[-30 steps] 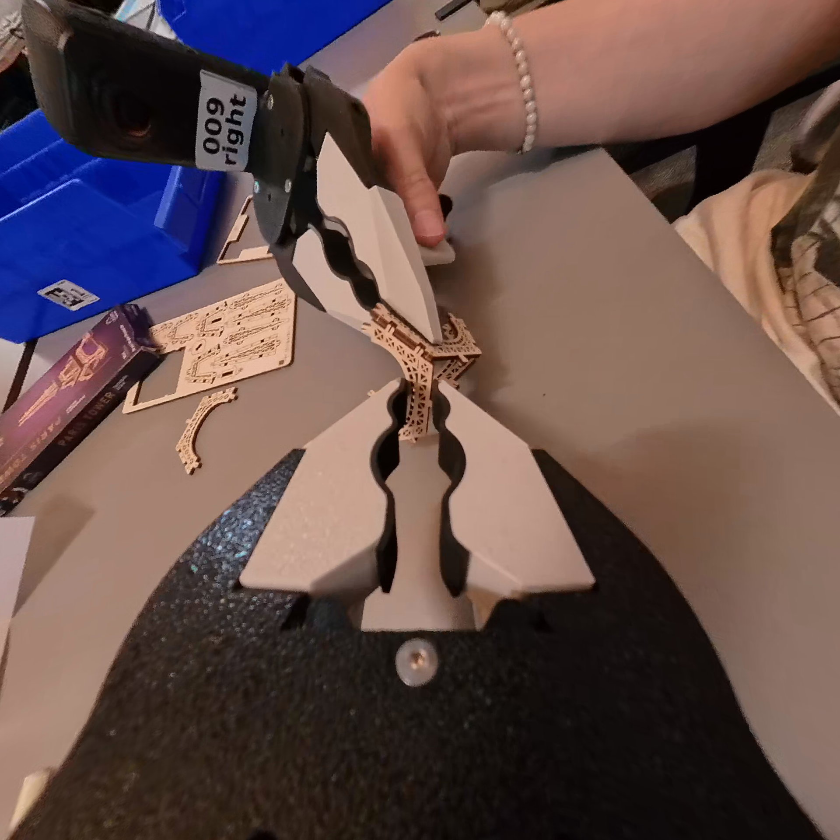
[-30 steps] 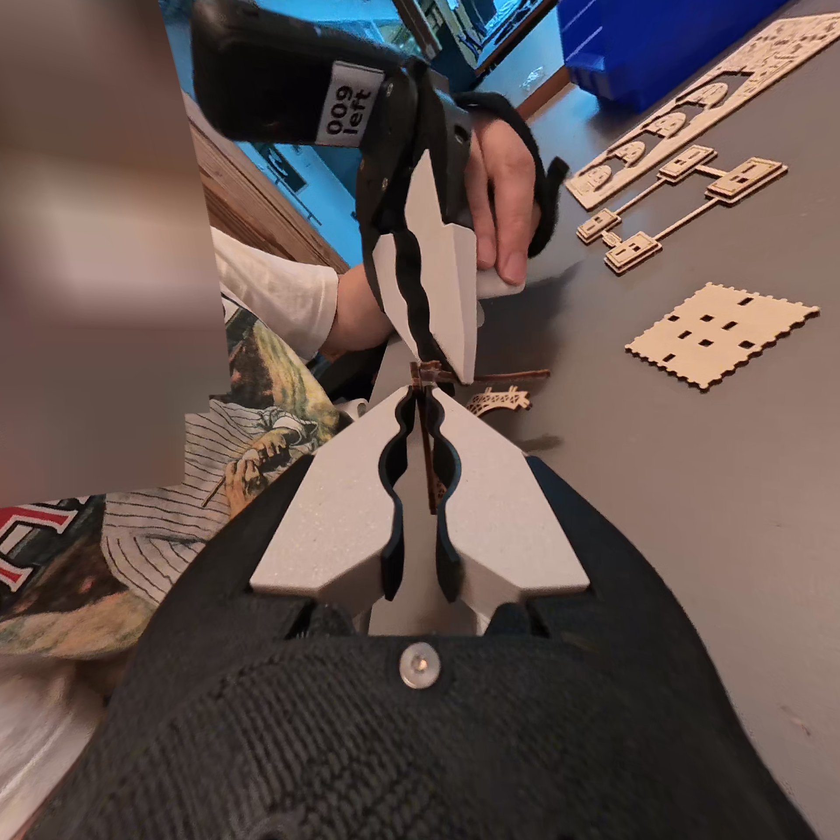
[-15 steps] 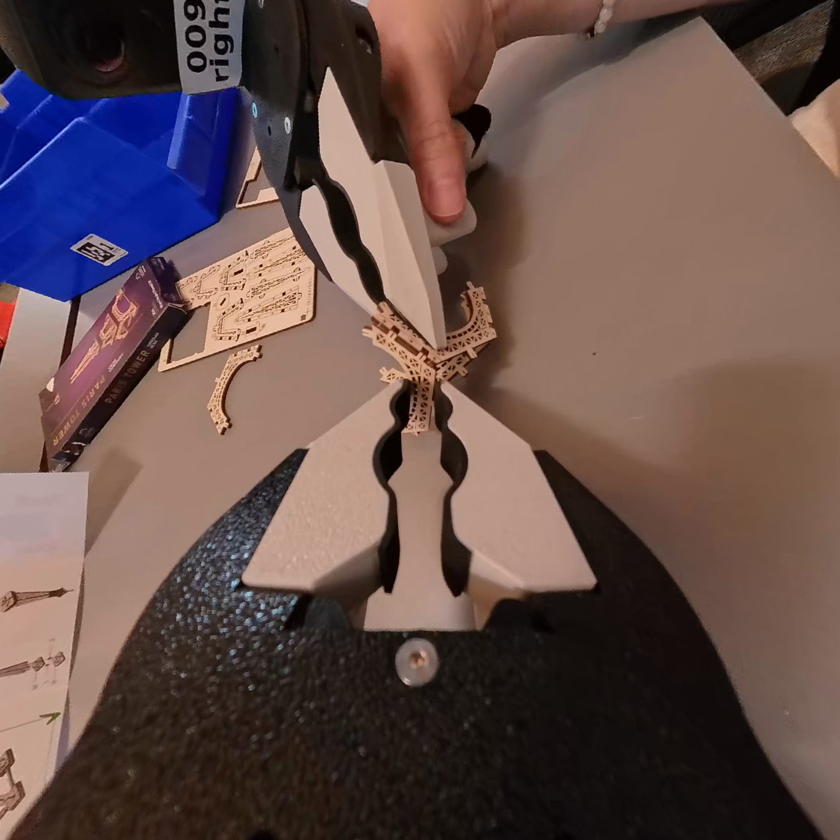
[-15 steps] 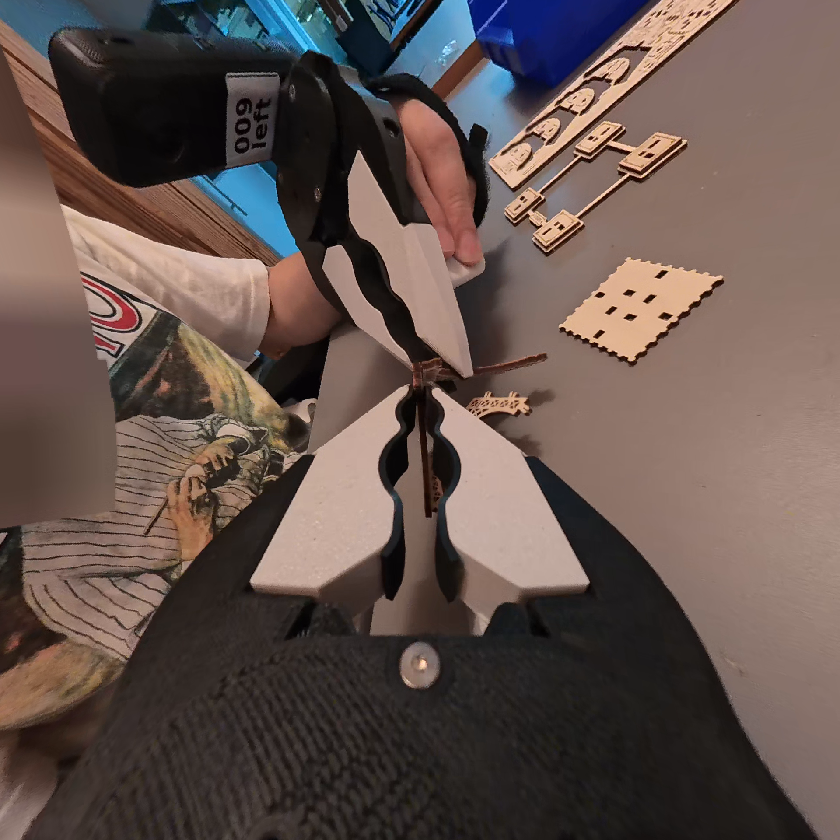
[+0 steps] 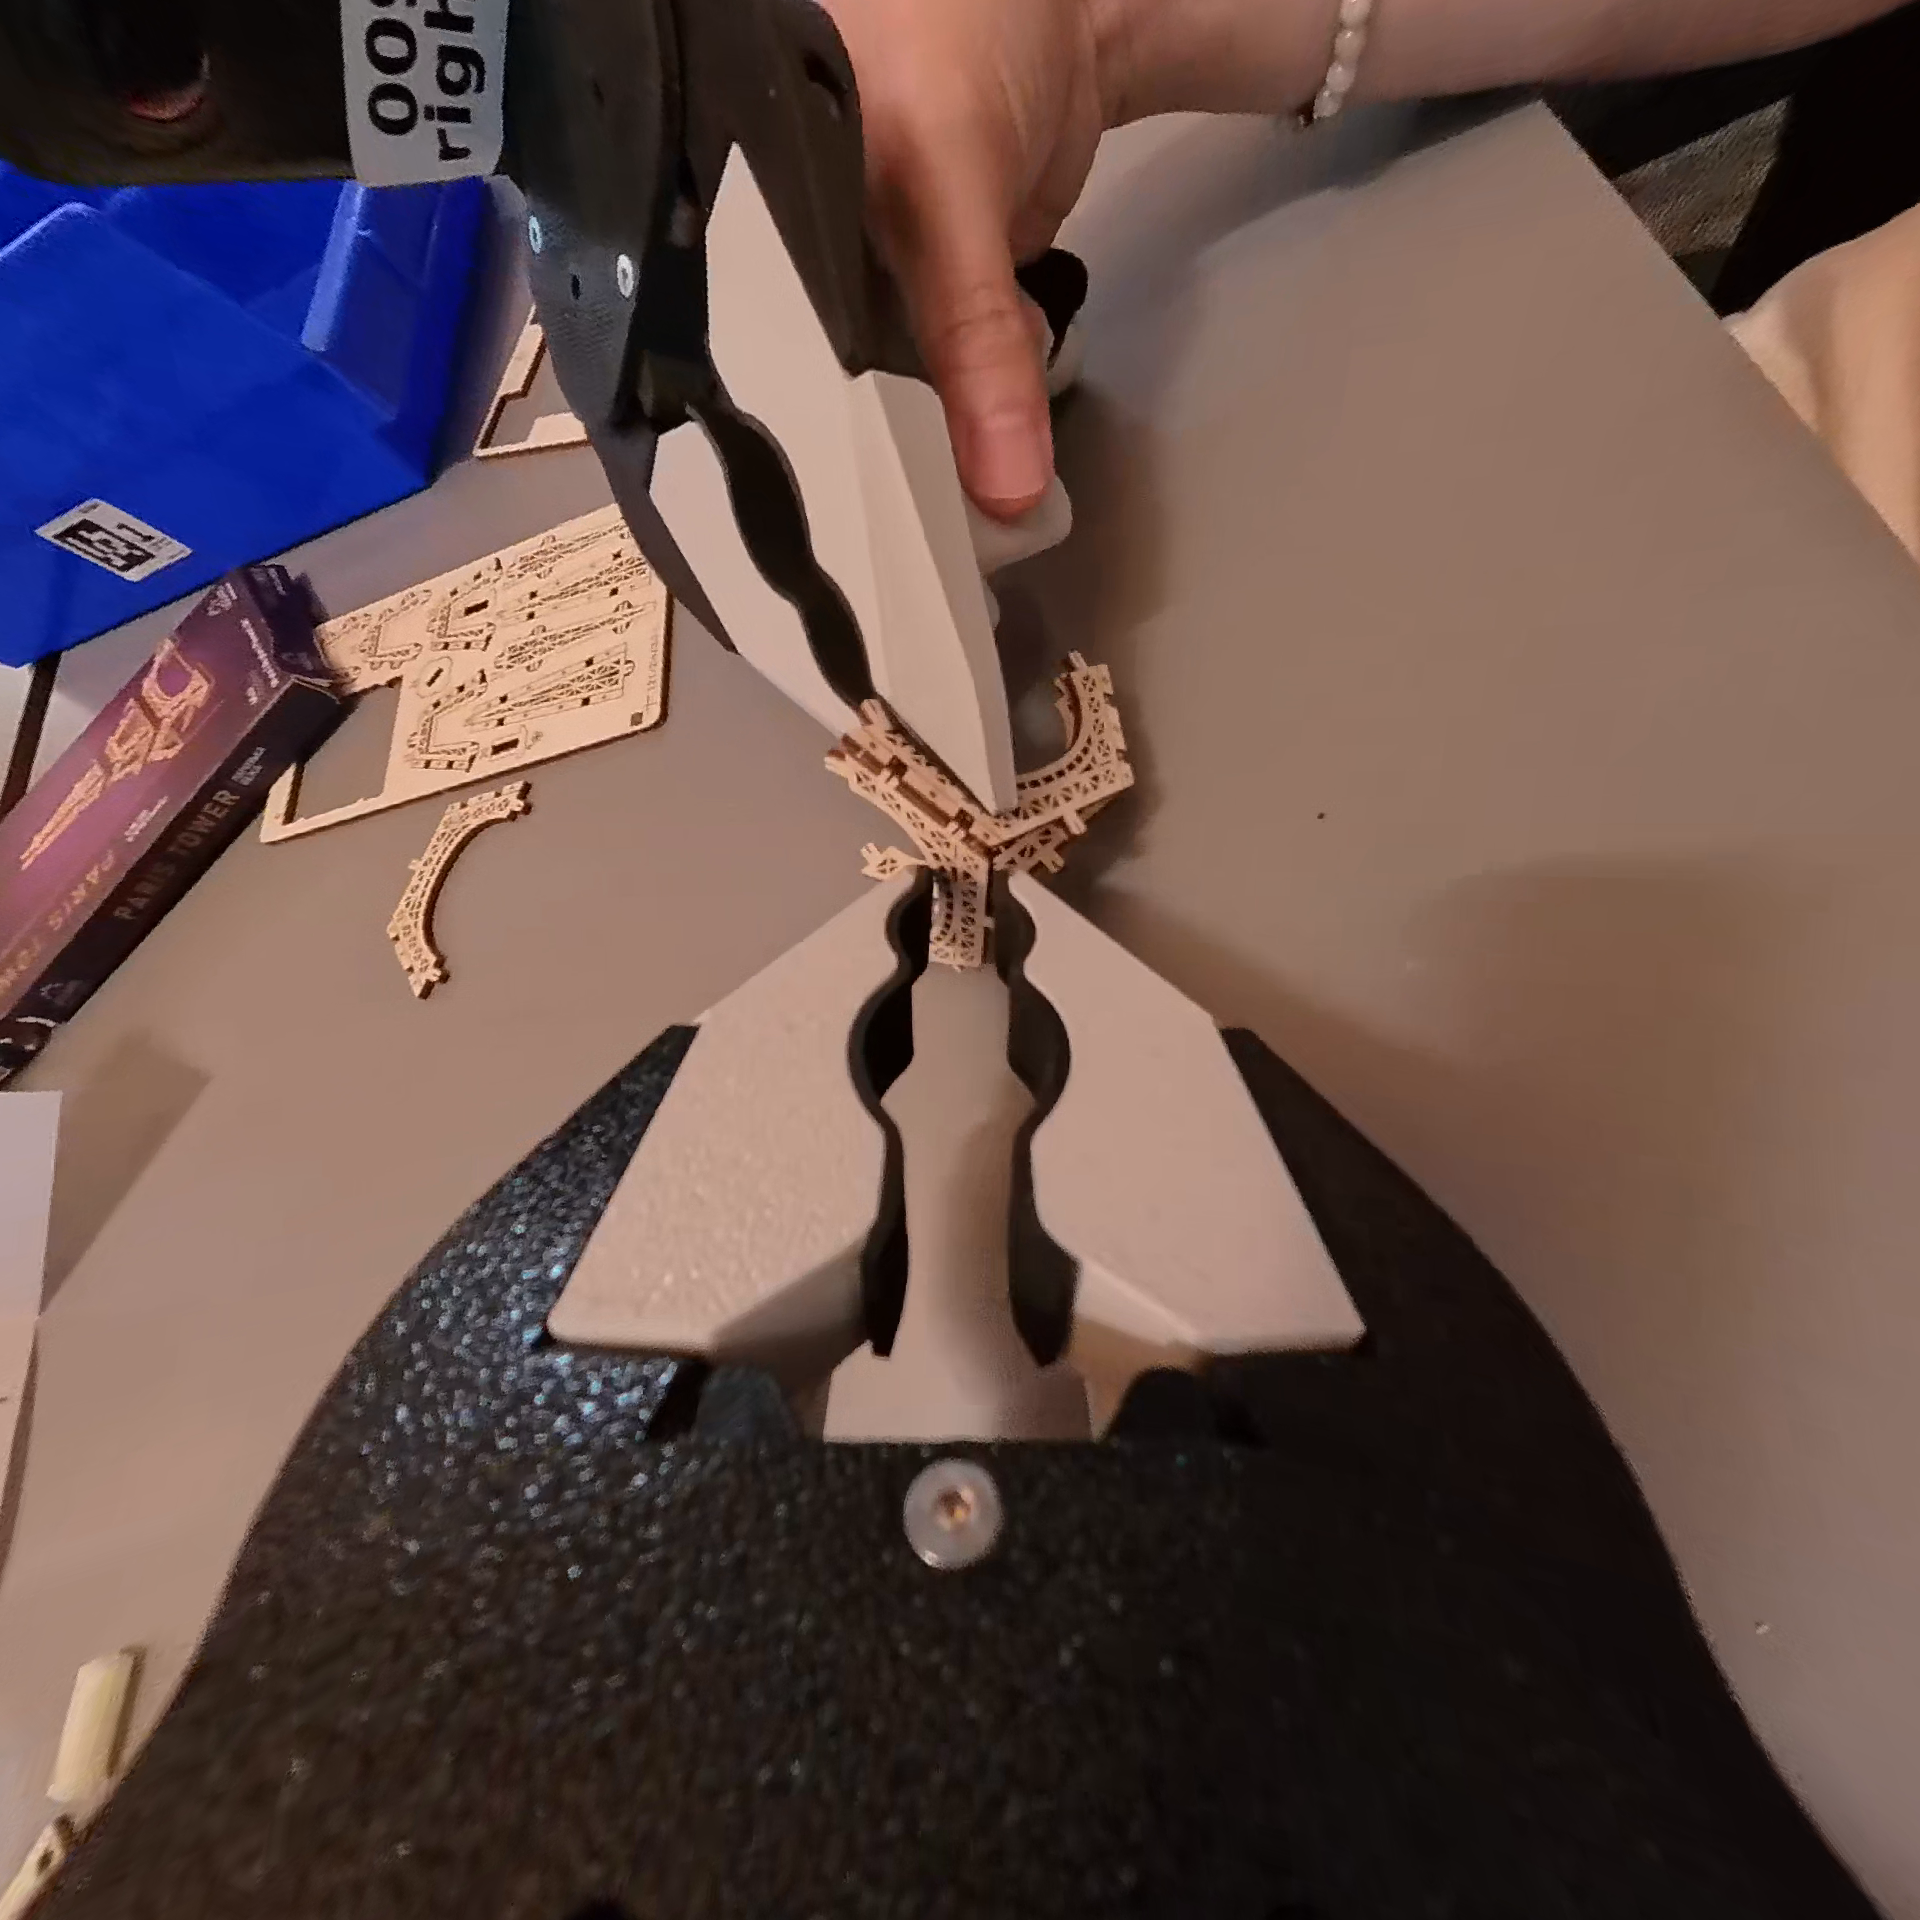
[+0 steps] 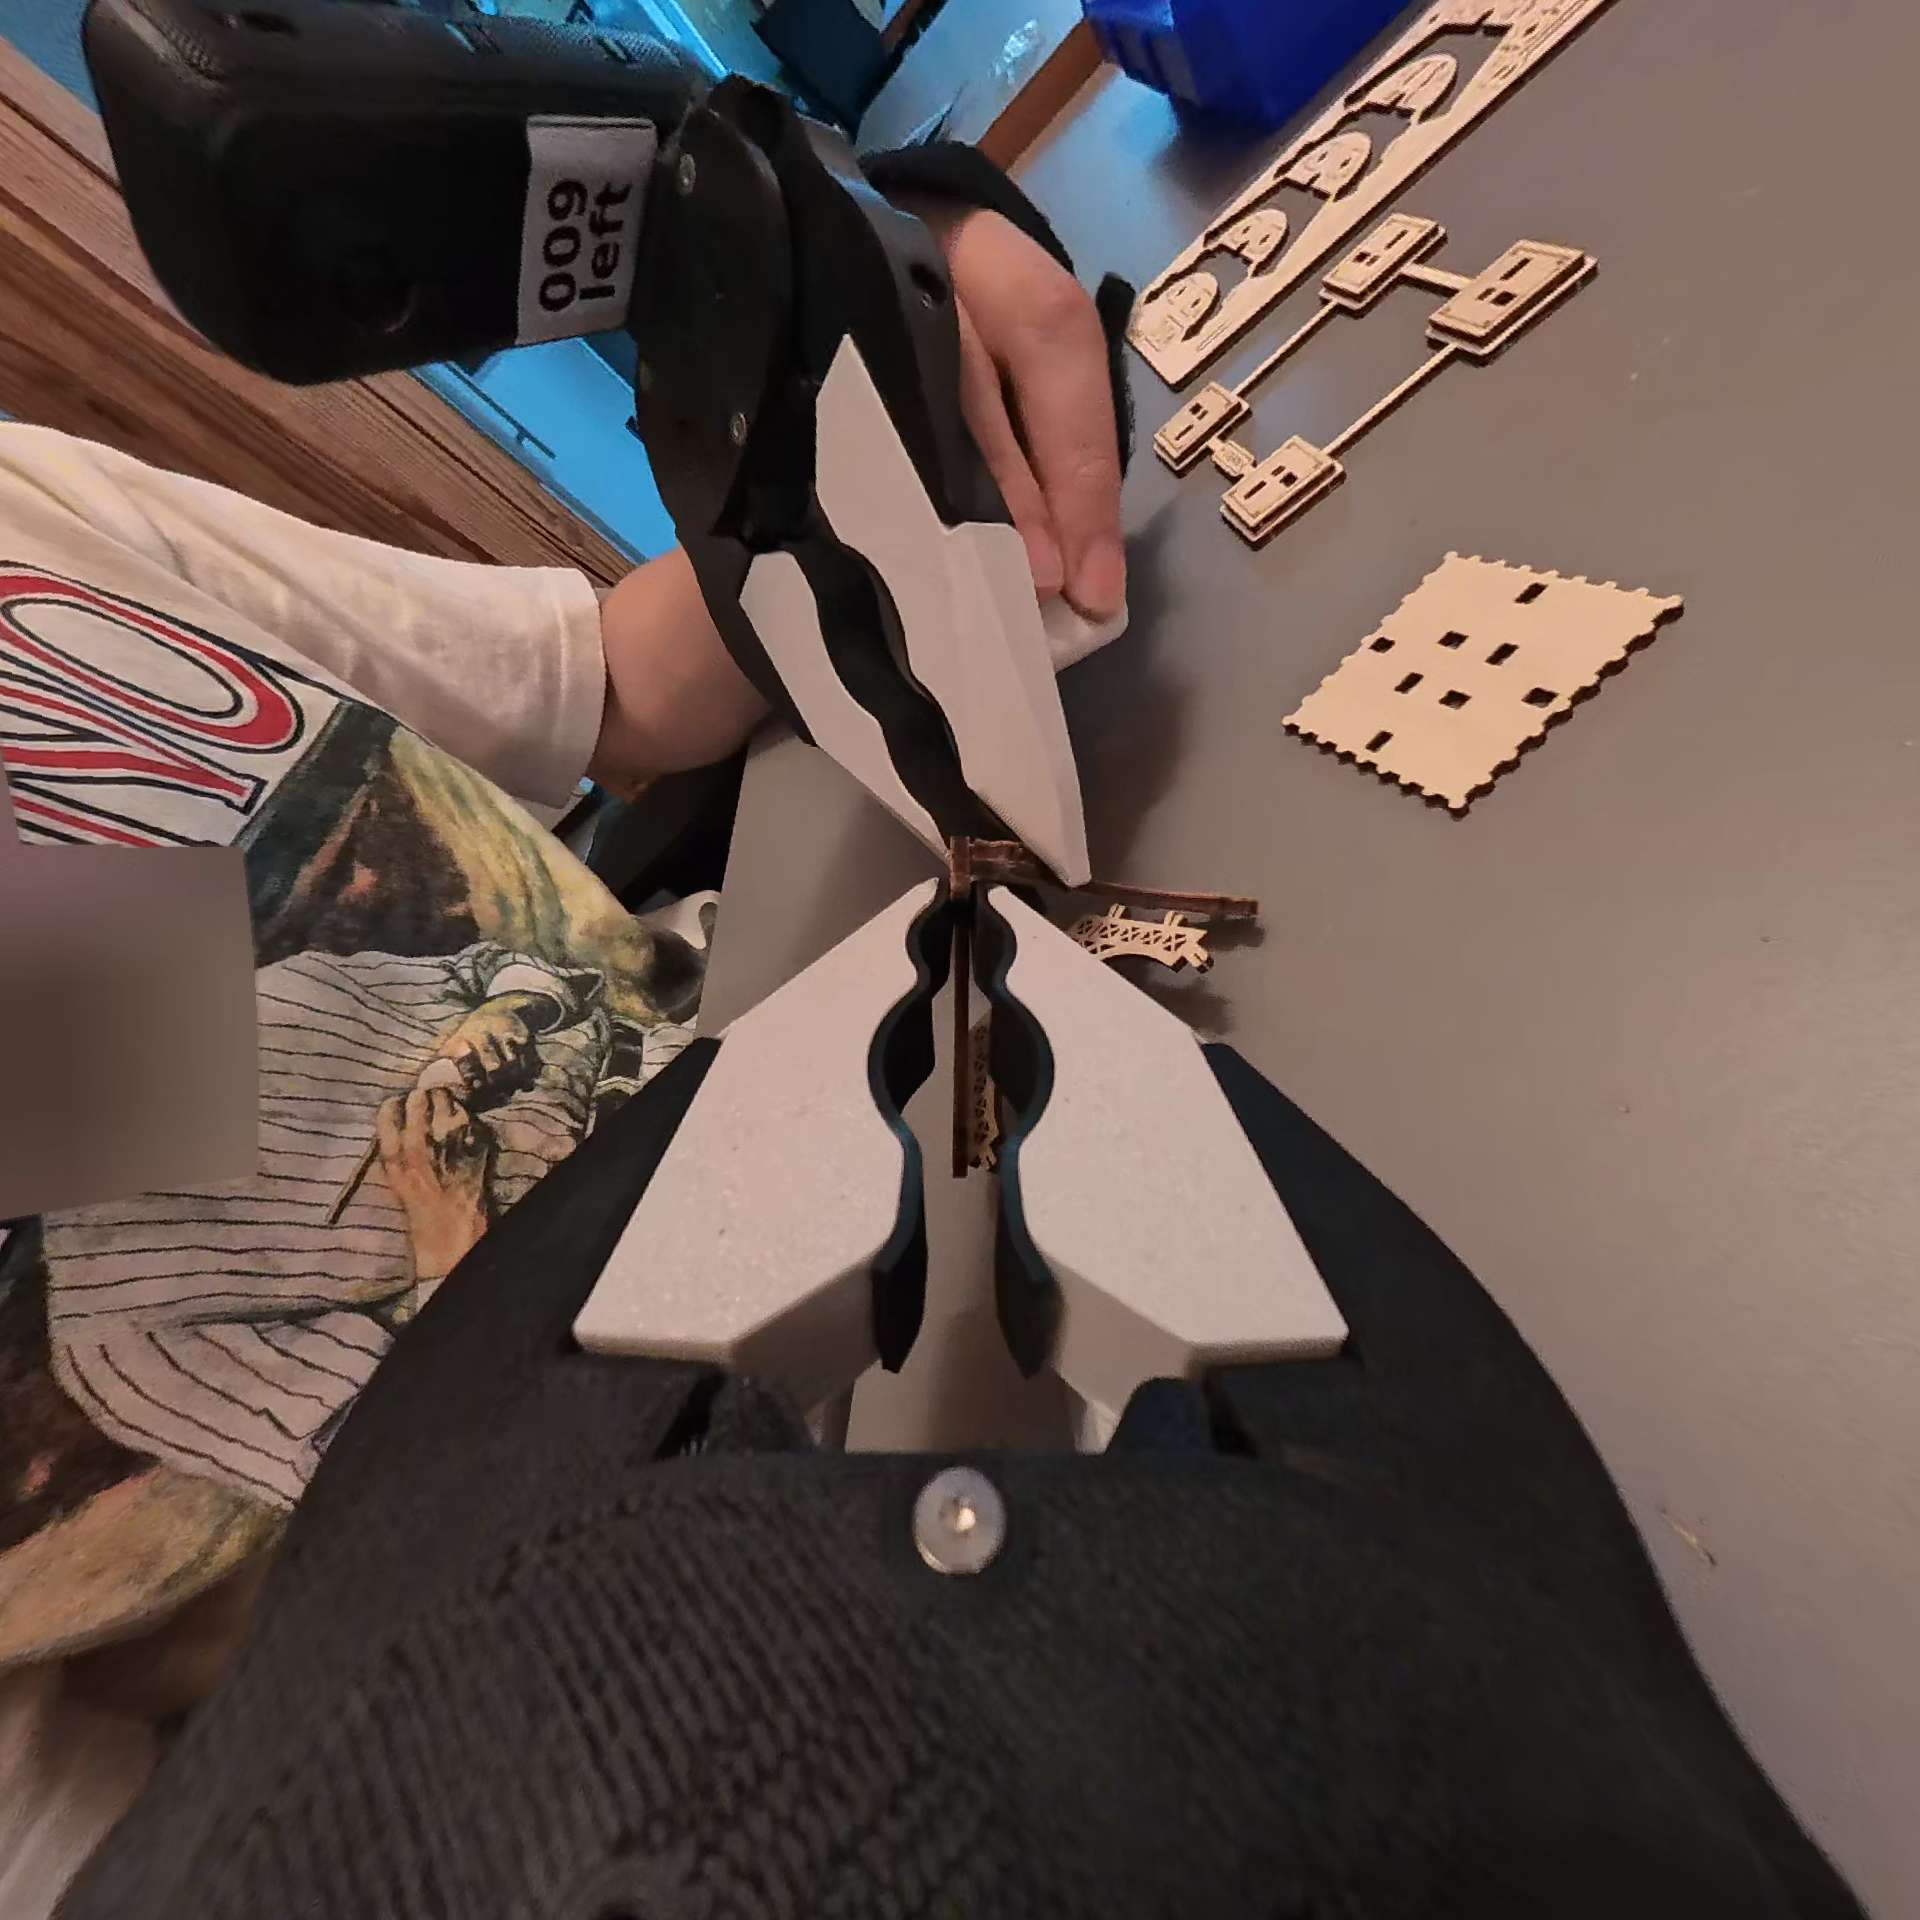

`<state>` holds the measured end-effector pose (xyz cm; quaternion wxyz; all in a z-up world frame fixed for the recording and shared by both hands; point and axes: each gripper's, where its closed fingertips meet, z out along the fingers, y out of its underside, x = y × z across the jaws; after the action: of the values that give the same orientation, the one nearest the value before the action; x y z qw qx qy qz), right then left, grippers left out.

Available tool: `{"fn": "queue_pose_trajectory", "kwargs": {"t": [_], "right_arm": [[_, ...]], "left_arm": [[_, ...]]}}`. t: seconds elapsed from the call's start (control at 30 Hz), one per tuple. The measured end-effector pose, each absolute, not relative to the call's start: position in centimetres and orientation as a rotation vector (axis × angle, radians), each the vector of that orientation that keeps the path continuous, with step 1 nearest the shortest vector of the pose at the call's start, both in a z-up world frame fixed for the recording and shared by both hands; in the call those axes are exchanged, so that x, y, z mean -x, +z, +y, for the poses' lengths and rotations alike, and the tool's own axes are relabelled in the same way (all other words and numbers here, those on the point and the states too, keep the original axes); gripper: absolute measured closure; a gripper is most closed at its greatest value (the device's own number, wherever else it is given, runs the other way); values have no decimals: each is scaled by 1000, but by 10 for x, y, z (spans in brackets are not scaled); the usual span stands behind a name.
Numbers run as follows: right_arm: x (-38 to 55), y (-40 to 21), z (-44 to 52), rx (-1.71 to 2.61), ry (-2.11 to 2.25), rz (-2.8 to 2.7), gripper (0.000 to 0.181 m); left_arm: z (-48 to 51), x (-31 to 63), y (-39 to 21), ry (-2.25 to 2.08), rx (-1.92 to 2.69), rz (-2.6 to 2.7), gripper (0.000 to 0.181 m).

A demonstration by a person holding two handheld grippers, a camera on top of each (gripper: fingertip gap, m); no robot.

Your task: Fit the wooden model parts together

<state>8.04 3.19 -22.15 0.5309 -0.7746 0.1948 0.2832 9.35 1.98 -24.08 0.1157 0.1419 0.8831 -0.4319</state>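
Observation:
A small assembly of pale wooden lattice parts (image 5: 914, 800) hangs above the grey table (image 5: 1455, 727), held between both grippers. My left gripper (image 5: 956, 883) is shut on its lower lattice leg. My right gripper (image 5: 925, 753) comes in from the upper left and is shut on the upper part. An arched leg (image 5: 1086, 743) sticks out to the right. In the right wrist view my right gripper (image 6: 956, 899) pinches a thin part (image 6: 956, 1039) seen edge-on. There my left gripper (image 6: 1013, 852) meets it tip to tip.
A loose arch piece (image 5: 447, 894), a cut-out part sheet (image 5: 520, 665), a purple box (image 5: 125, 769) and a blue bin (image 5: 156, 364) lie to the left. A square slotted plate (image 6: 1486, 675) and a frame of parts (image 6: 1371, 374) lie on the table's far side. Left and right tips are no more than a few centimetres apart.
Both grippers kept their grip on the lattice assembly. The right gripper rose and came closer in the left wrist view, and the arched leg swung out to the right.

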Motion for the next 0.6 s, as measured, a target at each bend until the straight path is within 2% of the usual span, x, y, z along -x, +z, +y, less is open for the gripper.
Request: {"fn": "queue_pose_trajectory", "kwargs": {"t": [0.13,0.17,0.2,0.23,0.6], "right_arm": [[-81,-222,31,1837,698,483,181],[-81,-221,31,1835,698,482,181],[-80,-221,31,1835,702,479,181],[-80,-221,31,1833,709,474,181],[-71,-218,32,1827,759,421,180]], "left_arm": [[26,-95,-234,-1319,-383,2598,160],[27,-95,-230,-1355,-381,2587,165],[28,-93,-224,-1411,-386,2574,178],[28,-92,-218,-1468,-381,2556,181],[21,-82,-216,-1559,-409,2578,181]]}}
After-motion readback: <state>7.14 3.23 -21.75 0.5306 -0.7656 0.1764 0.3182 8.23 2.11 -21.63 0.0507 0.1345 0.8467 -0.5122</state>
